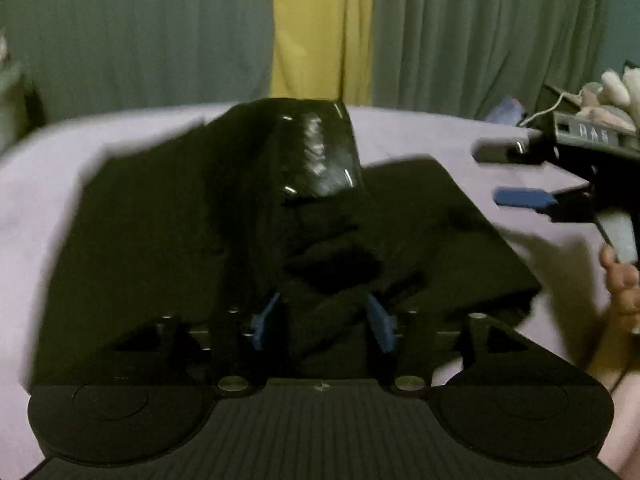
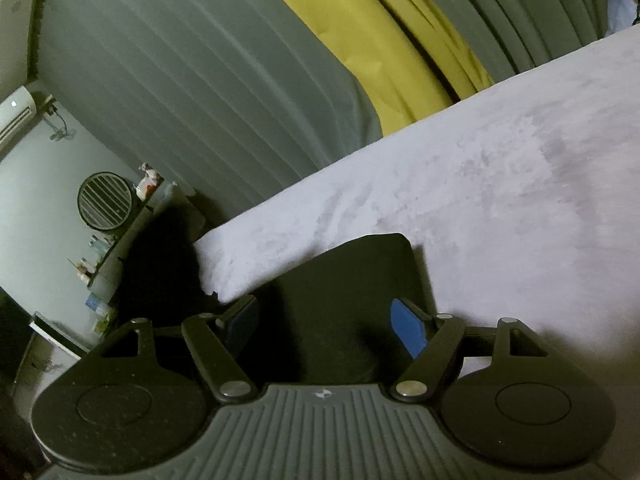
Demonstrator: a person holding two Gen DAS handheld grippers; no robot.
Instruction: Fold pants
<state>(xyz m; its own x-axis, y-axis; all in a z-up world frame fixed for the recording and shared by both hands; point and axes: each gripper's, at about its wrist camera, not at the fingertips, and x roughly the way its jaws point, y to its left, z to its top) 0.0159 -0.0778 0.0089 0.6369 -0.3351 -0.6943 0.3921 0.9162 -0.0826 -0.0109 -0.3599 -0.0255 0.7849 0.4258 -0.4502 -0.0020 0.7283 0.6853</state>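
Observation:
Black pants [image 1: 160, 240] lie spread on a lavender bed cover [image 1: 400, 136]. In the left wrist view a bunch of their cloth, with a shiny patch [image 1: 324, 156] on it, rises between the blue pads [image 1: 380, 324] of my left gripper [image 1: 320, 320]. The jaws stand apart, and the blurred picture shows no firm pinch. My right gripper [image 1: 486, 176] hovers open at the right, beside the pants, held by a hand [image 1: 620, 280]. In the right wrist view my right gripper [image 2: 326, 326] stands wide open over a flat corner of the pants [image 2: 352, 280] near the bed's edge.
Grey-green curtains [image 2: 200, 80] with a yellow strip [image 1: 320, 28] hang behind the bed. Beyond the bed's left edge [image 2: 224, 272] stand a shelf with a round fan [image 2: 105, 200] and small items. Soft toys and a cable [image 1: 600, 92] lie at the far right.

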